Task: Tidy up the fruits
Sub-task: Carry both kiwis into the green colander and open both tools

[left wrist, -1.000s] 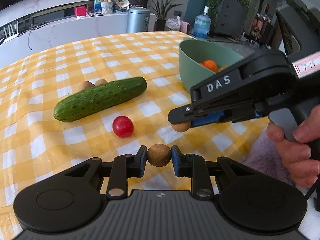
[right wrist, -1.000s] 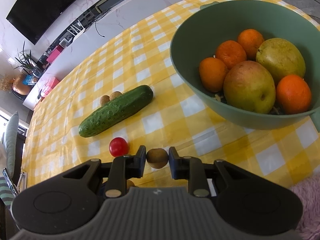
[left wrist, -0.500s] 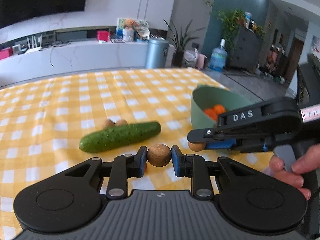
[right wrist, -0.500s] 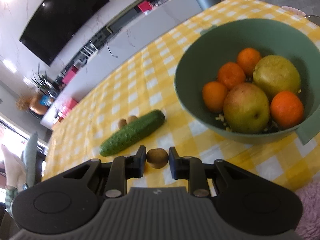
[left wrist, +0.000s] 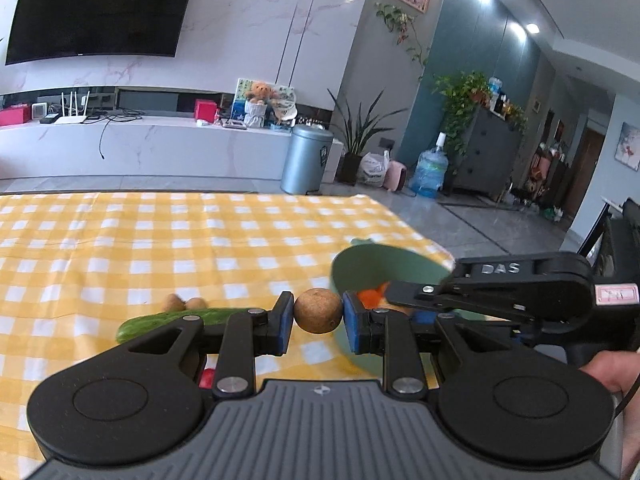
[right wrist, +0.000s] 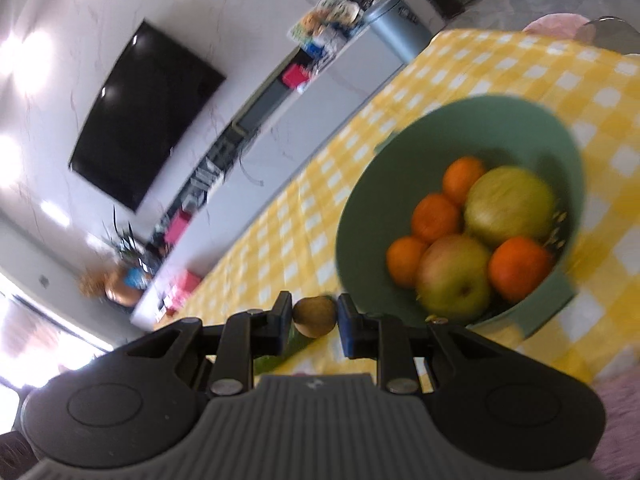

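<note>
- Small round brown fruit (left wrist: 318, 311), no clear long axis, pinched in my left gripper (left wrist: 318, 316), off the yellow checked tablecloth (left wrist: 120, 248).
- Second small brown fruit (right wrist: 314, 316) clamped in my right gripper (right wrist: 314, 320), beside the green fruit bowl (right wrist: 360, 200).
- Both grippers tilt slightly downward.
- Long green cucumber (left wrist: 180, 320) lies crosswise.

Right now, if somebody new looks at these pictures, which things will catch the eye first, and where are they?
First, the two small brown fruits: the left gripper is shut on one brown fruit, and the right gripper is shut on another small brown fruit. Next, the green bowl on the yellow checked tablecloth, filled with oranges and larger yellow-green fruits. A cucumber lies on the cloth left of the bowl.
</note>
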